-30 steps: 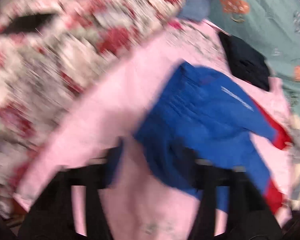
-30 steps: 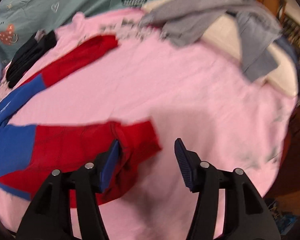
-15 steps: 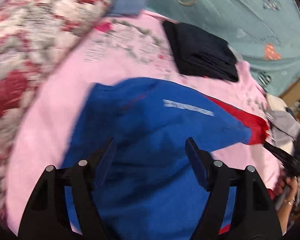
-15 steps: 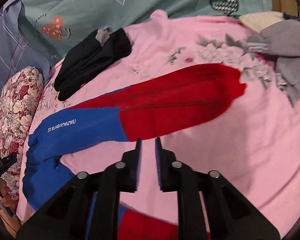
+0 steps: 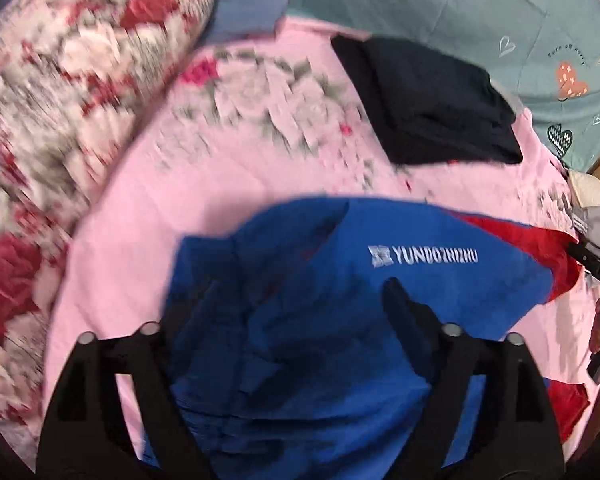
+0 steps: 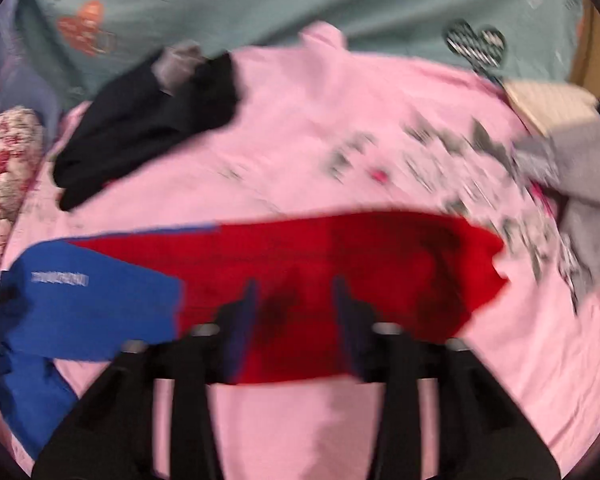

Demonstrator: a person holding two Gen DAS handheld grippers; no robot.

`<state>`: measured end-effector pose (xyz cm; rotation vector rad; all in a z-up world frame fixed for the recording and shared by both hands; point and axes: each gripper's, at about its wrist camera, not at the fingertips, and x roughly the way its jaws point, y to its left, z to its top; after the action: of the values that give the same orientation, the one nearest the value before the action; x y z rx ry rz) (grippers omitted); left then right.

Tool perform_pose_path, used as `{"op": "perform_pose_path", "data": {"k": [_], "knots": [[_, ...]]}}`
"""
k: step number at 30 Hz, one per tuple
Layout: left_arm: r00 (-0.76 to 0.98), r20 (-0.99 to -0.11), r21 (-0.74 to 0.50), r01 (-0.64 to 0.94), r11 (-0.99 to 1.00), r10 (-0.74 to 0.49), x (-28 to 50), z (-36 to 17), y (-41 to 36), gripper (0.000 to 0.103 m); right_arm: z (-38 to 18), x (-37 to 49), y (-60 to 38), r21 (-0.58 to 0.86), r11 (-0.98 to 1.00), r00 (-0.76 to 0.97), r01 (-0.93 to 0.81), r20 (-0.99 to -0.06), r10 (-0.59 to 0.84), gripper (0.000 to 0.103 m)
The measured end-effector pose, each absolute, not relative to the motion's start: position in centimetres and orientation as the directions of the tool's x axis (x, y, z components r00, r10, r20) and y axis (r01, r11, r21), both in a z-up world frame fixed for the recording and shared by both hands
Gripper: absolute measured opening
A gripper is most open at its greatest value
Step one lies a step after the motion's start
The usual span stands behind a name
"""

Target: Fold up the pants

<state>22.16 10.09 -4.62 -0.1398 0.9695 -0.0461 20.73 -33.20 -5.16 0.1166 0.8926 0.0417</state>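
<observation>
The pants (image 5: 300,320) lie on the pink bed sheet (image 5: 140,200), blue at the waist end and red toward the cuffs. It seems that one leg is now laid over the other, so the first fold along the length looks done, or almost done. The cloth at the waist is not yet flat, and the folds across the length are left to do.

On the left side, the left tongs (image 5: 288,312) stand wide open over the bunched blue waist part. The cloth fills the space between the two fingers, but they do not pinch it. Further right, the leg with the white letters runs toward the red part.

The right tongs (image 6: 294,308) are also open, a bit narrower, over the red leg (image 6: 340,272). The red cloth lies flat under them and nothing is held. Both views are blurred.
</observation>
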Motion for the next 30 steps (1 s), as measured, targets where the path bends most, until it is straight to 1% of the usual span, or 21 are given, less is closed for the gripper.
{"op": "perform_pose_path", "data": {"k": [2,3,6,8,11,12,13,14,15,16,17,19,20,23,25,27,30], "knots": [[0.582,-0.811,-0.091,-0.033,0.995,-0.055,22.3,-4.3,10.6,0.087,-5.0,22.4,-30.0,0.062,0.993,0.636,-0.103,-0.763,0.113,0.084],[0.583,-0.812,-0.073,-0.033,0.997,-0.04,22.4,-4.4,11.0,0.087,-5.3,23.3,-28.3,0.014,0.986,0.624,-0.167,-0.773,0.117,0.084],[0.547,-0.837,-0.048,-0.05,0.998,-0.013,23.4,-5.6,12.0,0.087,-6.7,25.9,-24.8,-0.062,0.955,0.57,-0.289,-0.813,0.12,0.084],[0.515,-0.857,-0.035,-0.086,0.996,0.014,24.6,-6.9,12.8,0.087,-7.4,26.8,-23.8,-0.094,0.941,0.551,-0.324,-0.827,0.107,0.084],[0.489,-0.872,-0.039,-0.108,0.993,0.019,25.6,-8.3,13.7,0.087,-8.4,27.7,-23.0,-0.114,0.926,0.519,-0.361,-0.849,0.098,0.084],[0.487,-0.873,-0.039,-0.109,0.993,0.019,26.0,-8.6,13.8,0.087,-8.9,28.0,-23.0,-0.117,0.921,0.501,-0.372,-0.861,0.093,0.079],[0.489,-0.872,-0.038,-0.102,0.994,0.017,26.3,-8.8,13.8,0.079,-9.2,28.3,-22.8,-0.103,0.913,0.481,-0.395,-0.87,0.11,0.076],[0.488,-0.873,-0.038,-0.088,0.995,0.009,26.4,-9.1,13.7,0.053,-9.2,28.5,-22.9,-0.059,0.909,0.461,-0.413,-0.874,0.153,0.059],[0.476,-0.879,-0.053,-0.061,0.997,-0.018,26.6,-9.3,13.4,0.05,-9.0,28.7,-22.9,-0.02,0.91,0.444,-0.415,-0.877,0.183,0.043],[0.477,-0.879,-0.035,-0.053,0.998,-0.006,26.8,-9.3,12.9,0.046,-8.9,28.8,-22.8,-0.027,0.911,0.444,-0.411,-0.879,0.175,0.037],[0.474,-0.881,-0.031,-0.043,0.999,-0.007,27.0,-9.3,12.7,0.041,-8.9,29.0,-22.7,-0.027,0.909,0.438,-0.416,-0.882,0.174,0.035],[0.474,-0.88,-0.032,-0.035,0.999,-0.012,27.1,-9.1,12.4,0.039,-8.7,29.0,-22.5,-0.019,0.909,0.433,-0.417,-0.883,0.181,0.019],[0.472,-0.881,-0.037,-0.044,0.998,-0.012,27.1,-8.8,12.5,0.038,-8.5,29.1,-22.5,-0.013,0.912,0.429,-0.409,-0.885,0.18,0.005],[0.507,-0.862,-0.069,-0.063,0.996,-0.028,26.0,-7.0,12.9,0.038,-7.0,27.6,-23.0,-0.002,0.923,0.475,-0.385,-0.858,0.196,0.004],[0.551,-0.834,-0.066,-0.06,0.996,-0.022,24.4,-4.7,12.9,0.038,-4.8,25.8,-24.3,0.063,0.931,0.511,-0.361,-0.821,0.254,0.004],[0.6,-0.799,-0.063,-0.045,0.997,-0.023,22.3,-2.3,12.7,0.038,-1.9,22.2,-25.4,0.108,0.923,0.554,-0.369,-0.772,0.311,0.004],[0.669,-0.742,-0.075,-0.01,0.997,-0.049,18.4,0.9,12.8,0.038,1.3,15.3,-26.0,0.123,0.899,0.591,-0.419,-0.715,0.373,0.004]]}}
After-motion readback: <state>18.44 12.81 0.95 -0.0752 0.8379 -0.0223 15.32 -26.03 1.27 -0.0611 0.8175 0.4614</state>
